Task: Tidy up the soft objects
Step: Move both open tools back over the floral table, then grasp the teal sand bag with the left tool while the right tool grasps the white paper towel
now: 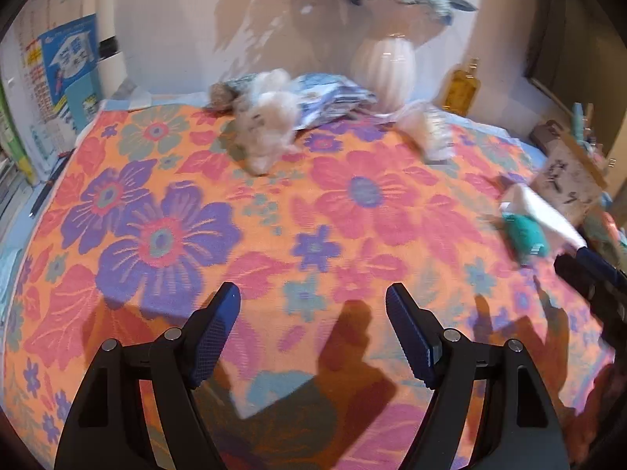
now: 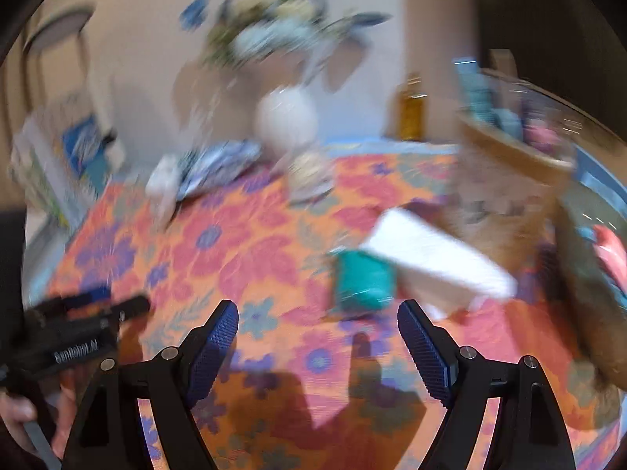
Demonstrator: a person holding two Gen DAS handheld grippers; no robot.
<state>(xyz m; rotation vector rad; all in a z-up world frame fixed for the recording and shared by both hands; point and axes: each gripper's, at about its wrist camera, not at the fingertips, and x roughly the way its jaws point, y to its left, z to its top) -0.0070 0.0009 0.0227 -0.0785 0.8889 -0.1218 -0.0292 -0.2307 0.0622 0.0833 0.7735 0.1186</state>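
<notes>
A floral cloth covers the table. At its far side lies a fluffy white plush beside a blue-and-white crumpled packet. A clear bag holding something pale sits right of them. A teal soft bundle lies against a white folded cloth. My left gripper hangs open over bare cloth, far from everything. Just short of the teal bundle, my right gripper is open with nothing between its fingers. The right wrist view is blurred.
A white vase with flowers and an amber bottle stand at the back. A brown box with items sits at the right. The other gripper, held by a hand, shows at left.
</notes>
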